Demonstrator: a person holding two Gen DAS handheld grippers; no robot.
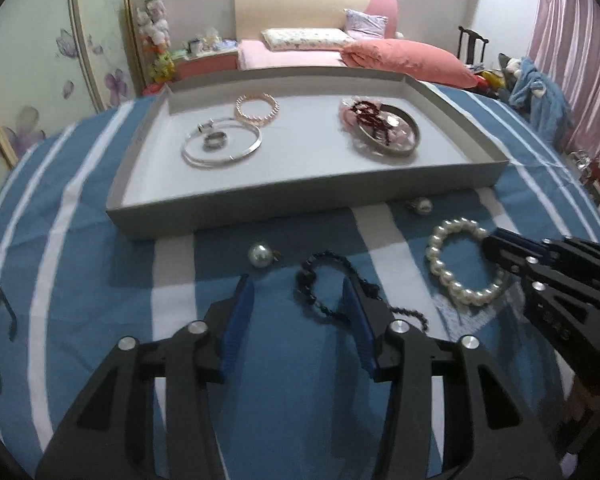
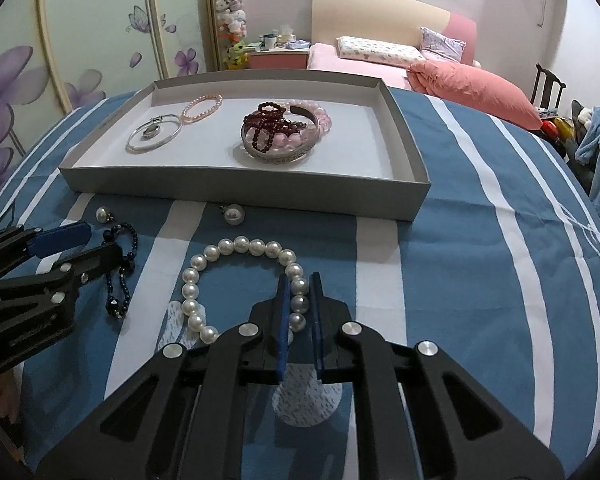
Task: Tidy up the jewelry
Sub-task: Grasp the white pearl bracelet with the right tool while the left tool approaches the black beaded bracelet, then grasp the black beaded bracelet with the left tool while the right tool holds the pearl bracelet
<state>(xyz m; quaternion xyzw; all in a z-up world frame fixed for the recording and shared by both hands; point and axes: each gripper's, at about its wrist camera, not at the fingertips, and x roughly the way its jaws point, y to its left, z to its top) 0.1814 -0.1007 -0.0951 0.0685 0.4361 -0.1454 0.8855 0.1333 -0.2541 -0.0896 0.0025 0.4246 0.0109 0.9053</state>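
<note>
A white pearl bracelet (image 2: 236, 280) lies on the blue striped cloth; it also shows in the left wrist view (image 1: 456, 264). My right gripper (image 2: 299, 282) is shut on its right side; in the left wrist view this gripper (image 1: 496, 252) comes in from the right. A dark bead bracelet (image 1: 328, 288) lies by my open left gripper (image 1: 298, 286), its right finger over the beads; it also shows in the right wrist view (image 2: 120, 276). Two pearl earrings (image 1: 262, 255) (image 1: 422, 205) lie before the grey tray (image 1: 260, 216).
The tray holds a silver bangle (image 1: 220, 146) around a ring (image 1: 214, 141), a pink bead bracelet (image 1: 257, 109), and a dish (image 1: 388, 130) with dark red and pink beads. A bed (image 1: 340, 52) stands behind the table.
</note>
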